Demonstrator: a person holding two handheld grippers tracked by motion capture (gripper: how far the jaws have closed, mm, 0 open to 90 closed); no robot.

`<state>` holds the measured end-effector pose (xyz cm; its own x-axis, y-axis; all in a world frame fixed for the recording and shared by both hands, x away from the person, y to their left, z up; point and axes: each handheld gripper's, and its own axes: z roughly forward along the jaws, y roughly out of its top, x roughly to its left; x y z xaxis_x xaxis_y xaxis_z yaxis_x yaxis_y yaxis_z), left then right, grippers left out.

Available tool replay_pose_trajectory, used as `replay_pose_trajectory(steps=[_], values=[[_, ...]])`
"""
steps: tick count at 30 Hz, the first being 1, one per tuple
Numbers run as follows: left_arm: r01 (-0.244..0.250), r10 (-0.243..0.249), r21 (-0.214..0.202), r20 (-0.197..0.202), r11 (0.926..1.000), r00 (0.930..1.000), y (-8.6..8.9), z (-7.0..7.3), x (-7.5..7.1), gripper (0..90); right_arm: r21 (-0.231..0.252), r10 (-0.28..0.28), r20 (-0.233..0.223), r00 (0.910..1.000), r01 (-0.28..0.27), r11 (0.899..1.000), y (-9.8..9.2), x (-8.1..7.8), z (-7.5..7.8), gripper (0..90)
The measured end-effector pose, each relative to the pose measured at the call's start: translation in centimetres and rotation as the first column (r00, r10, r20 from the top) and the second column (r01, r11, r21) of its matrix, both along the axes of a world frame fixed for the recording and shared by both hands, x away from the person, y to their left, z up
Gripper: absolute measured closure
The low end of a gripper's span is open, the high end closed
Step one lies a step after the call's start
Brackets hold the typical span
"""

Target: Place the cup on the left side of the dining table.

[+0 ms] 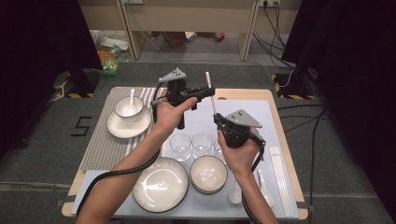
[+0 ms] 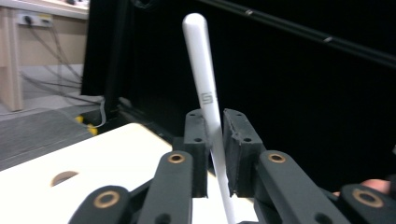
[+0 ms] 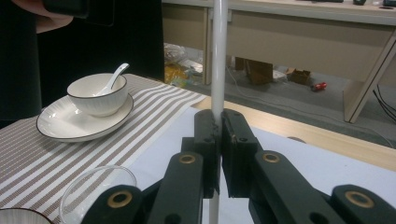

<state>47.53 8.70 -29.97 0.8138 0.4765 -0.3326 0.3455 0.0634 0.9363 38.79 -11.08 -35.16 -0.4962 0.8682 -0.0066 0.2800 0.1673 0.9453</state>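
Observation:
A white chopstick (image 1: 208, 79) stands nearly upright above the middle of the table, gripped by both grippers. My left gripper (image 1: 209, 91) comes in from the left and is shut on its upper part. In the left gripper view the chopstick (image 2: 203, 70) rises between the pads of the left gripper (image 2: 215, 140). My right gripper (image 1: 217, 119) is shut on the lower part. In the right gripper view the chopstick (image 3: 218, 56) runs straight up from the closed pads of the right gripper (image 3: 219, 135).
A bowl (image 1: 129, 107) with a spoon sits on a plate (image 1: 122, 129) on the striped mat at the left. Below the grippers stand glasses (image 1: 180, 145), a large plate (image 1: 160, 185), stacked bowls (image 1: 208, 173), two spoons (image 1: 266, 185) and more chopsticks (image 1: 279, 172) along the right edge.

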Motion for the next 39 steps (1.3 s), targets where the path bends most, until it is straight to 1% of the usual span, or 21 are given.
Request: replay_pose_trajectory(steps=[1,3,4,5,6,8,13,14,16,17,18,19,20,21,24,28,31,33,34,37,39], values=[[0.014,-0.014,-0.008,0.006,0.9999,0.9999,-0.1,0.3,-0.3,82.2,0.000,0.002,0.008,1.0000,-0.002,1.000,0.0,0.0,0.1,85.7],[0.021,-0.020,-0.016,0.011,0.9997,0.9997,-0.2,0.5,-0.5,83.1,0.000,0.003,0.011,0.9999,-0.003,1.000,0.0,-0.1,0.2,85.5],[0.023,-0.023,-0.013,0.017,0.9997,0.9996,-0.2,0.6,-0.6,83.3,0.000,0.005,0.012,0.9999,-0.005,1.000,0.0,-0.2,0.3,84.9],[0.018,-0.018,-0.006,0.030,0.9998,0.9994,-0.1,0.7,-0.6,83.4,0.005,0.007,0.013,0.9999,-0.007,1.000,0.0,-0.2,0.3,83.5],[0.007,-0.006,-0.008,0.041,0.9999,0.9991,-0.1,0.8,-0.7,83.5,-0.001,0.012,0.021,0.9997,-0.012,1.000,-0.1,-0.2,0.4,81.0],[0.002,-0.001,-0.019,0.045,0.9998,0.9990,0.2,1.0,-0.7,83.5,0.011,0.014,0.028,0.9995,-0.015,1.000,-0.2,-0.4,0.5,76.1],[-0.035,0.037,-0.018,0.073,0.9992,0.9966,1.2,1.7,-0.7,83.5,0.036,0.019,0.073,0.9971,-0.021,0.999,-0.8,-1.4,1.0,67.9],[-0.043,0.044,-0.014,0.082,0.9990,0.9957,1.4,1.8,-0.7,83.4,0.051,0.016,0.068,0.9976,-0.020,0.999,-0.9,-1.5,1.1,66.8],[-0.061,0.062,-0.012,0.098,0.9981,0.9932,1.9,2.1,-0.8,83.5,0.048,0.010,0.070,0.9975,-0.013,0.999,-1.4,-1.6,1.2,64.5],[-0.067,0.068,-0.011,0.102,0.9977,0.9925,2.2,2.3,-0.9,83.5,0.051,0.007,0.066,0.9978,-0.010,0.999,-1.6,-1.6,1.2,63.5],[-0.075,0.076,-0.014,0.110,0.9971,0.9910,2.4,2.5,-1.0,83.5,0.064,0.004,0.057,0.9984,-0.008,0.998,-1.9,-1.6,1.2,62.5],[-0.084,0.084,-0.010,0.118,0.9964,0.9894,2.7,2.7,-1.1,83.5,0.063,0.003,0.061,0.9982,-0.006,0.998,-2.2,-1.6,1.2,61.8],[-0.092,0.092,-0.004,0.127,0.9958,0.9876,2.9,2.9,-1.2,83.5,0.073,-0.002,0.050,0.9987,-0.002,0.997,-2.4,-1.6,1.2,61.1],[-0.099,0.098,-0.002,0.135,0.9951,0.9860,3.2,3.0,-1.3,83.4,0.067,-0.009,0.052,0.9986,0.005,0.998,-2.7,-1.6,1.1,60.6],[-0.120,0.117,0.010,0.151,0.9927,0.9816,4.0,3.4,-1.5,83.5,0.077,-0.026,0.031,0.9992,0.023,0.997,-3.3,-1.6,0.8,59.5],[-0.148,0.145,0.011,0.155,0.9889,0.9773,5.1,3.7,-1.8,83.5,0.059,-0.042,0.020,0.9989,0.041,0.997,-4.2,-1.4,0.2,58.1],[-0.172,0.167,0.016,0.161,0.9850,0.9727,6.1,3.8,-1.9,83.5,0.067,-0.059,-0.002,0.9982,0.059,0.996,-4.7,-1.4,-0.2,57.8],[-0.188,0.182,0.021,0.165,0.9820,0.9694,6.7,3.8,-2.0,83.5,0.056,-0.066,-0.001,0.9978,0.066,0.996,-5.1,-1.4,-0.4,57.5],[-0.194,0.188,0.022,0.168,0.9807,0.9677,7.0,3.8,-2.1,83.5,0.060,-0.070,-0.006,0.9976,0.070,0.996,-5.2,-1.4,-0.5,57.3],[-0.207,0.201,0.021,0.159,0.9782,0.9667,7.7,3.6,-2.1,83.5,0.055,-0.085,-0.011,0.9963,0.085,0.995,-5.7,-1.3,-0.8,57.0],[-0.218,0.211,0.028,0.160,0.9755,0.9643,8.2,3.5,-2.1,83.5,0.054,-0.097,-0.018,0.9952,0.097,0.994,-6.0,-1.2,-1.1,56.8]])
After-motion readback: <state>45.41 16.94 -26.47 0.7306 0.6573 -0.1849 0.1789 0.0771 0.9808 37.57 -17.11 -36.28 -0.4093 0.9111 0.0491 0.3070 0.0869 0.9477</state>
